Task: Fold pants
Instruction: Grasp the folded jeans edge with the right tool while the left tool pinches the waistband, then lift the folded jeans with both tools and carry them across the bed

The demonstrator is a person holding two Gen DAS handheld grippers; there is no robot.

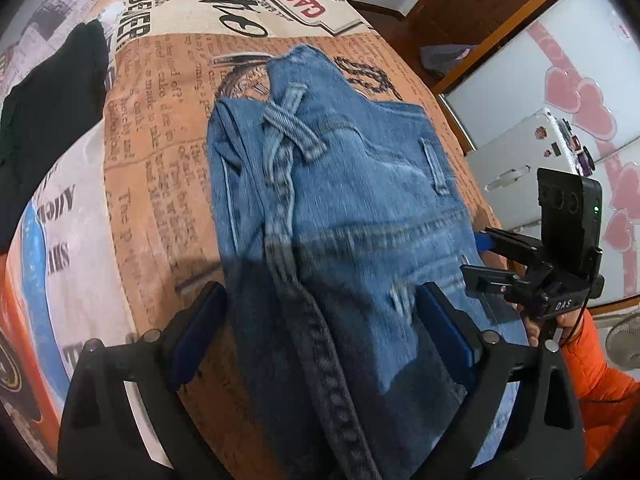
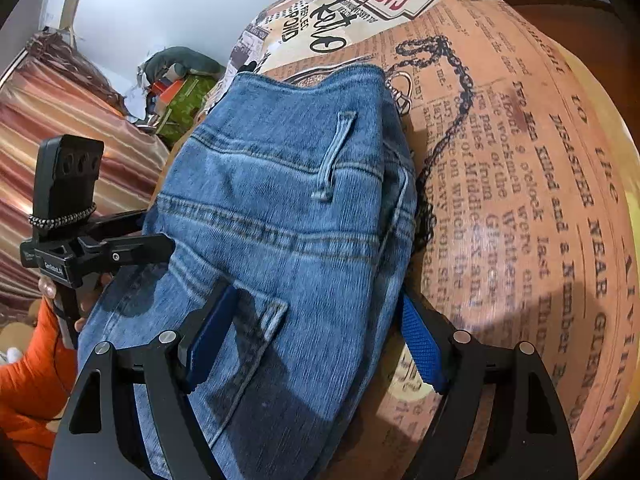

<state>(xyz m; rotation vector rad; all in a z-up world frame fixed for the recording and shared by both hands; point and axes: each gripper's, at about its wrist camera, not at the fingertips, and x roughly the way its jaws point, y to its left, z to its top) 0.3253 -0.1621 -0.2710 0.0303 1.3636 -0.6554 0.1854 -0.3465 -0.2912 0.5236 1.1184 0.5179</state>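
Blue denim pants [image 1: 340, 208] lie folded in a compact bundle on the newspaper-print cloth, waistband and belt loops facing away from me; they also show in the right wrist view [image 2: 288, 220]. My left gripper [image 1: 320, 332] is open, its blue pads standing either side of the bundle's near-left part, just above the denim. My right gripper [image 2: 320, 336] is open too, its pads straddling the bundle's near-right edge. In the left wrist view the right gripper [image 1: 486, 240] sits at the bundle's right side. In the right wrist view the left gripper's black body [image 2: 96, 252] sits at the bundle's left.
A black garment [image 1: 44, 120] lies on the cloth at the far left. The printed cloth [image 2: 520, 200] extends to the right of the pants. A striped curtain [image 2: 60, 128] and clutter stand beyond the surface's left edge. An orange sleeve [image 1: 596, 376] is at lower right.
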